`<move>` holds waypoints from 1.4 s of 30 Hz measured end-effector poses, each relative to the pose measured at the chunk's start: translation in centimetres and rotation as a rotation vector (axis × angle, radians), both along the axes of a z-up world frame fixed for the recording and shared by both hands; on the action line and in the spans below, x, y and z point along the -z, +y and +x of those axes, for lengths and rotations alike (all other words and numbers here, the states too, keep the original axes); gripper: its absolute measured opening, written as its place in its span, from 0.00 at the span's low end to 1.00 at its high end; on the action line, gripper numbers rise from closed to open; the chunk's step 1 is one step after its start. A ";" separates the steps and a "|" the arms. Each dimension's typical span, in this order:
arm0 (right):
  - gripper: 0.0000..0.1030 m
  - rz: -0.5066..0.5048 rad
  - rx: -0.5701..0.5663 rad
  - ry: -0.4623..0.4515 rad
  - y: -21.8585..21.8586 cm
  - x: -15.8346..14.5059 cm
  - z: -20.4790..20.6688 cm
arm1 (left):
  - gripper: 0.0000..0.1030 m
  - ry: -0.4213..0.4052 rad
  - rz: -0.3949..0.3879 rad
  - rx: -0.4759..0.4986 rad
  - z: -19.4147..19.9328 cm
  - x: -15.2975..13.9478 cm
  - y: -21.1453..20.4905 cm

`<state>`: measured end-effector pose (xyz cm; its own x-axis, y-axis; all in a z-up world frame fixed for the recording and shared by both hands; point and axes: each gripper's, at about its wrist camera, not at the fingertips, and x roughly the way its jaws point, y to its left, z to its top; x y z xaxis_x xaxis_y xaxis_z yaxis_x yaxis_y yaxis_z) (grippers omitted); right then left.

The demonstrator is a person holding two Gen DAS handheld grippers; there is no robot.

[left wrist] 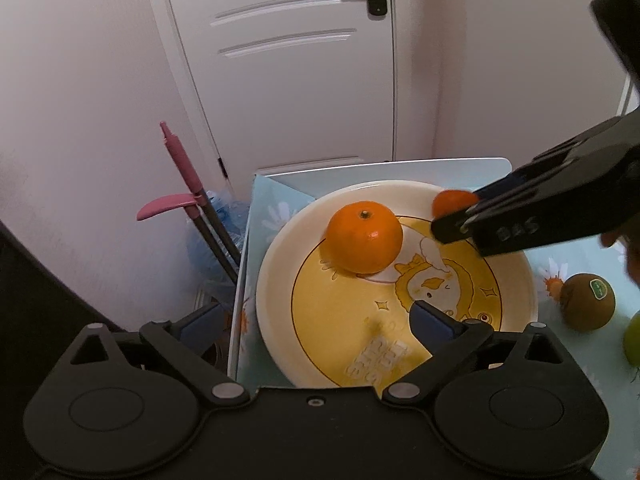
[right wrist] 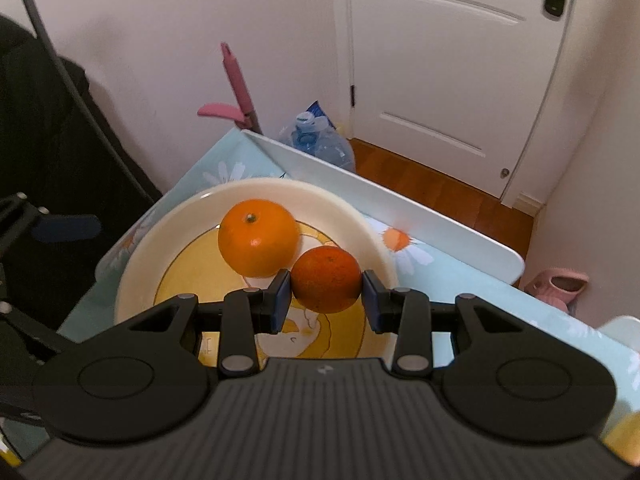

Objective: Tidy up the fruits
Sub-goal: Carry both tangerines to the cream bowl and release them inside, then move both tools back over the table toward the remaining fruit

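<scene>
The right gripper (right wrist: 326, 296) has its jaws clamped on a small, darker orange mandarin (right wrist: 326, 280), held over the round cream plate with a yellow cartoon centre (right wrist: 136, 276). A larger bright orange mandarin (left wrist: 363, 237) rests on that plate, mid-frame. The left gripper (left wrist: 320, 326), jaws wide apart and empty, sits at the lower frame. A brown kiwi (left wrist: 586, 302) lies on the flowered surface (left wrist: 560, 256) at right.

A bright orange mandarin (right wrist: 258, 237) sits stem-up on a cream plate (right wrist: 140, 264) with a yellow cartoon centre. A smaller, darker mandarin (right wrist: 326, 280) hangs just beside it over the plate (clamped between two blue pads). A brown kiwi (left wrist: 587, 302) with a green sticker lies on the tablecloth, off the plate.
</scene>
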<state>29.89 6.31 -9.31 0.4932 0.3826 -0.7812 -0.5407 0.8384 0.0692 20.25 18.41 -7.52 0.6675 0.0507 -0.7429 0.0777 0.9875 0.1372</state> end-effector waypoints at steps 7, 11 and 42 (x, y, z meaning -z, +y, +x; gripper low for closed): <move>0.56 -0.007 -0.015 -0.015 0.5 1.1 0.0 | 0.99 0.001 0.019 0.009 -0.5 0.2 0.0; 0.92 0.022 -0.001 -0.056 0.1 0.1 -0.8 | 0.99 0.004 0.015 0.009 -0.9 0.2 0.3; 0.96 0.080 0.384 -0.090 -10.5 -8.1 -15.3 | 0.98 -0.150 -0.037 0.161 -7.7 -6.9 -3.8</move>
<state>14.58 -4.19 -1.17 0.6773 0.2150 -0.7036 -0.1957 0.9745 0.1095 12.56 14.59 -0.61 0.7676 -0.0909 -0.6344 0.2162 0.9686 0.1229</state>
